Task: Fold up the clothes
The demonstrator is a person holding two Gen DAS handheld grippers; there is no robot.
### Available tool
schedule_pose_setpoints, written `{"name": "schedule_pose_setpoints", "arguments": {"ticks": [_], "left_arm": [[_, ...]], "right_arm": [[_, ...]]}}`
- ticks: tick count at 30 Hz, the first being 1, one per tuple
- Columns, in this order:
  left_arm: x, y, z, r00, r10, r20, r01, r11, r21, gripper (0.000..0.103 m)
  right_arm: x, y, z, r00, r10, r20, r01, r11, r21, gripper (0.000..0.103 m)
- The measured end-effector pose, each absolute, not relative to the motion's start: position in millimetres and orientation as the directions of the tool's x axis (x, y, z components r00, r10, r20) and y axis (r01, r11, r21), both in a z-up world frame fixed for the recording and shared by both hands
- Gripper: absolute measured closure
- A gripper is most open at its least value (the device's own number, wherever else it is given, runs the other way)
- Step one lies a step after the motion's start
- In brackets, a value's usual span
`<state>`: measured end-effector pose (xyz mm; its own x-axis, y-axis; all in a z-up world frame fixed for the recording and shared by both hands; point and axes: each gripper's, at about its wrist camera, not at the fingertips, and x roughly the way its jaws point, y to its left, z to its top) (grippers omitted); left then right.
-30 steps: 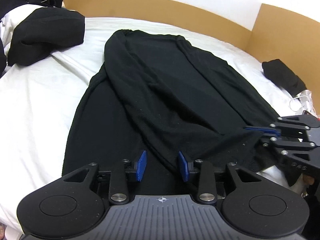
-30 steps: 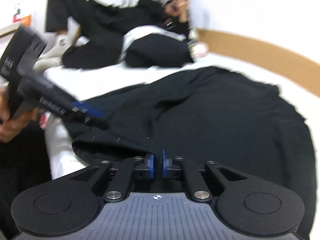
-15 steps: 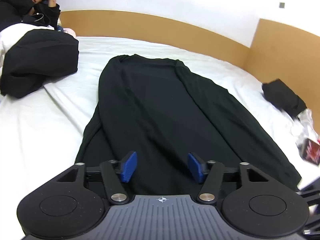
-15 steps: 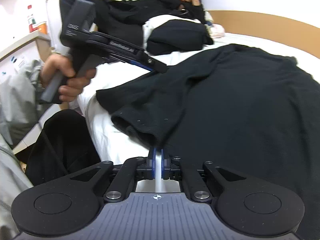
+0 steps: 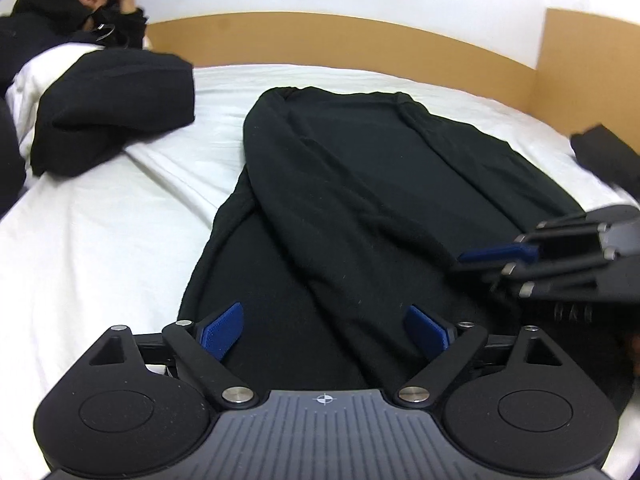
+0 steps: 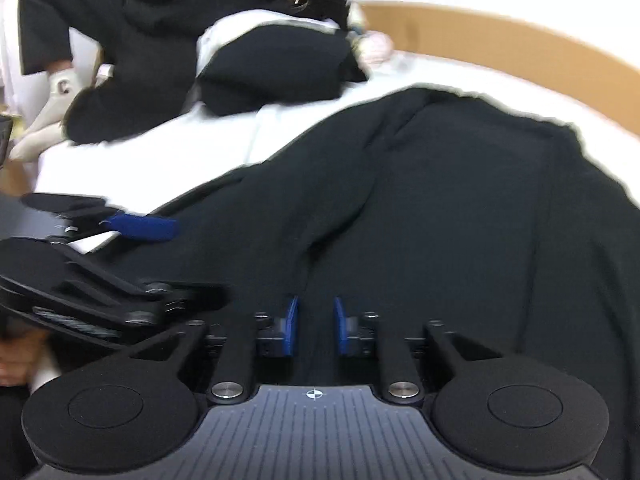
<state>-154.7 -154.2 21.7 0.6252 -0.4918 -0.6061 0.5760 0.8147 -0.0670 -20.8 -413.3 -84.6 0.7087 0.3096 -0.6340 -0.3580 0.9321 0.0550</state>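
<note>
One black garment is spread lengthwise on the white bed, with both long sides folded in over the middle. Its near hem is seen directly under and ahead of the left claw, whose blue pads are parted wide and opening further; cloth is seen beneath them but is not pinched. The right claw is placed over the same hem, just beside the left one; its jaws are narrowly apart and opening, and dark cloth is seen in the gap, though no pressing by the pads can be made out. Further ahead and to the left of both claws, a black pillow is set on the bed, and a person in dark clothes is reclined behind it. A wooden headboard is seen beyond the garment.
</note>
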Motion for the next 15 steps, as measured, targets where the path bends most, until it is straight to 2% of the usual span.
{"name": "schedule_pose_setpoints", "arguments": {"ticks": [4, 7, 8, 9, 10, 11, 12, 15], "left_arm": [[-153, -143, 21, 0.612, -0.516, -0.6, 0.598, 0.798, -0.077, 0.009], [-151, -138, 23, 0.59, -0.54, -0.601, 0.598, 0.792, -0.125, 0.005], [-149, -136, 25, 0.575, -0.552, -0.604, 0.595, 0.789, -0.155, 0.004], [-145, -135, 30, 0.562, -0.558, -0.61, 0.579, 0.792, -0.191, 0.005], [-142, -136, 37, 0.559, -0.562, -0.61, 0.566, 0.796, -0.214, 0.005], [-139, -138, 45, 0.56, -0.565, -0.606, 0.556, 0.799, -0.231, 0.005], [-138, -143, 54, 0.58, -0.564, -0.587, 0.559, 0.8, -0.217, 0.001], [-130, -159, 68, 0.626, -0.58, -0.521, 0.586, 0.791, -0.176, 0.001]], "right_arm": [[-35, -442, -79, 0.73, 0.198, -0.654, -0.275, 0.961, -0.015, 0.084], [-40, -462, -68, 0.755, 0.235, -0.612, -0.272, 0.962, 0.034, 0.082], [-41, -461, -62, 0.771, 0.252, -0.585, -0.285, 0.958, 0.037, 0.078], [-39, -457, -58, 0.783, 0.258, -0.565, -0.298, 0.954, 0.023, 0.064], [-35, -451, -55, 0.792, 0.257, -0.554, -0.308, 0.951, 0.0, 0.055], [-33, -447, -57, 0.798, 0.247, -0.549, -0.312, 0.95, -0.026, 0.04], [-32, -446, -61, 0.805, 0.226, -0.549, -0.303, 0.952, -0.052, 0.035], [-32, -460, -62, 0.819, 0.156, -0.552, -0.251, 0.963, -0.101, 0.032]]}}
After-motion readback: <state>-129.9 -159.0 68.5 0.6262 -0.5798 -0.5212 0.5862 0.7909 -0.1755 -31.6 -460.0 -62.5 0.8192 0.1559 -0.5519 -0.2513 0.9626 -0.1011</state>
